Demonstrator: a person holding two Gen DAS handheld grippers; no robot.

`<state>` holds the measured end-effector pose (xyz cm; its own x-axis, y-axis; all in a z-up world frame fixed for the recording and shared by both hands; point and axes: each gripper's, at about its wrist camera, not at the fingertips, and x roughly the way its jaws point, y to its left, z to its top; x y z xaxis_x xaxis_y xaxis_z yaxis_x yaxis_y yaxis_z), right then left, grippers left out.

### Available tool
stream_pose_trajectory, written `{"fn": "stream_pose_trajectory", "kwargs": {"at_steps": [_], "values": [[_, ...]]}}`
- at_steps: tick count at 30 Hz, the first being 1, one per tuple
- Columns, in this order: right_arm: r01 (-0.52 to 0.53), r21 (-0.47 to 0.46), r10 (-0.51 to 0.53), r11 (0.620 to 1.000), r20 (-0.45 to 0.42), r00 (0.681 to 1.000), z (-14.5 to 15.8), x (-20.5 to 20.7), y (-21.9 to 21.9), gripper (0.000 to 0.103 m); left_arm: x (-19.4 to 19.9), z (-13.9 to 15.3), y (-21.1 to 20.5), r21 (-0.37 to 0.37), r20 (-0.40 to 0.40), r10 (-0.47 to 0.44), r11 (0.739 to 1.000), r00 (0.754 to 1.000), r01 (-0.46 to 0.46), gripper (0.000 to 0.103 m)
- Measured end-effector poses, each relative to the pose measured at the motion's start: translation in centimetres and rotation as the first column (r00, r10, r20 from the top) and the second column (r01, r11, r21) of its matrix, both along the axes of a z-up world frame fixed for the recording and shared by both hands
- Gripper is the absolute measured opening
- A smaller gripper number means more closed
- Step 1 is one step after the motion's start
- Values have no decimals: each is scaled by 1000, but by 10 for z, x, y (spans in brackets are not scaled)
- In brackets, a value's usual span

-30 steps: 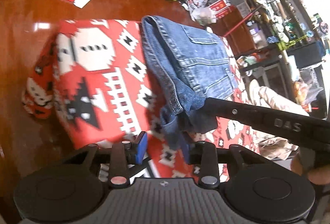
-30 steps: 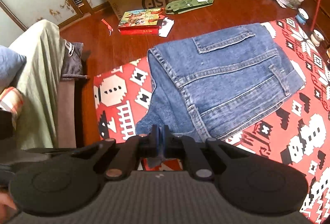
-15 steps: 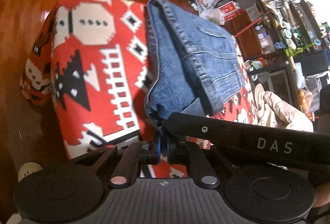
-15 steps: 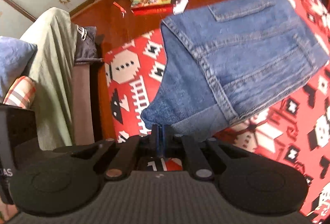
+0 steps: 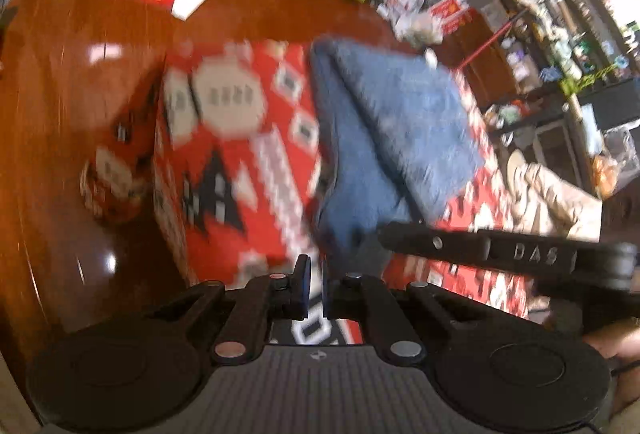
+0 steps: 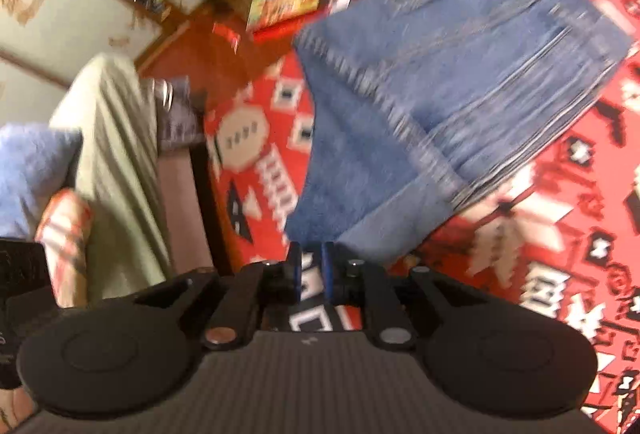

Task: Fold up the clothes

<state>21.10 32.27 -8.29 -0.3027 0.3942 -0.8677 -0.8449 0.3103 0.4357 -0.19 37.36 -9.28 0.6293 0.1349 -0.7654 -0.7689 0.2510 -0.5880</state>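
Now the right claw [image 6: 311, 268], jaws just opening with nothing between them, sits near the folded jeans [image 6: 440, 74]. Best lift clear without dragging denim; the left claw [image 5: 314, 284] is pressed together, apparently empty.

Warm indoor light, and both pictures are blurry.
The jeans [image 5: 400, 122] and the red patterned cloth [image 5: 224, 154] are smeared by motion in both views. White glare spots shine on the glossy wooden floor [image 5: 60, 114] in the left view. The round lens bends everything at the edges, and the corners go dark.
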Motion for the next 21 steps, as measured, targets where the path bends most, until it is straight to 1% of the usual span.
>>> {"fn": "stream_pose_trajectory", "kwargs": {"at_steps": [3, 5, 6, 7, 8, 9, 11, 13, 15, 19, 21], "values": [[68, 35, -70, 997, 54, 996, 3, 10, 2, 13, 15, 9, 20, 40, 48, -24, 999, 999, 22, 4], [90, 26, -92, 996, 76, 993, -6, 11, 7, 12, 33, 6, 28, 52, 69, -82, 996, 994, 78, 4], [99, 17, -100, 995, 75, 992, -13, 9, 8, 11, 42, 0, 31, 50, 65, -113, 993, 991, 110, 4], [110, -2, -109, 994, 74, 991, -21, 6, 8, 11, 50, -7, 32, 46, 45, -142, 989, 989, 140, 0], [125, -8, -124, 992, 74, 990, -27, 3, 6, 11, 55, -15, 34, 40, 16, -166, 985, 986, 165, 0], [148, 6, -148, 989, 81, 986, -29, 0, 3, 10, 58, -22, 35, 33, -3, -186, 982, 983, 186, 0], [198, 23, -199, 980, 75, 977, -30, -2, -3, 10, 56, -28, 38, 29, 7, -213, 977, 977, 213, 1], [236, 22, -237, 971, 62, 970, -30, -2, -7, 10, 59, -25, 36, 63, -26, -269, 961, 963, 270, 2], [249, 21, -250, 968, 65, 966, -29, -4, -10, 10, 62, -23, 35, 73, -57, -296, 951, 953, 300, 2], [267, 7, -267, 964, 56, 962, -21, -9, -13, 10, 66, -14, 41, 46, -88, -304, 950, 948, 309, 0], [289, 37, -291, 957, 61, 955, -13, -6, -15, 10, 71, -6, 50, 61, -71, -300, 951, 951, 304, 0]]}}
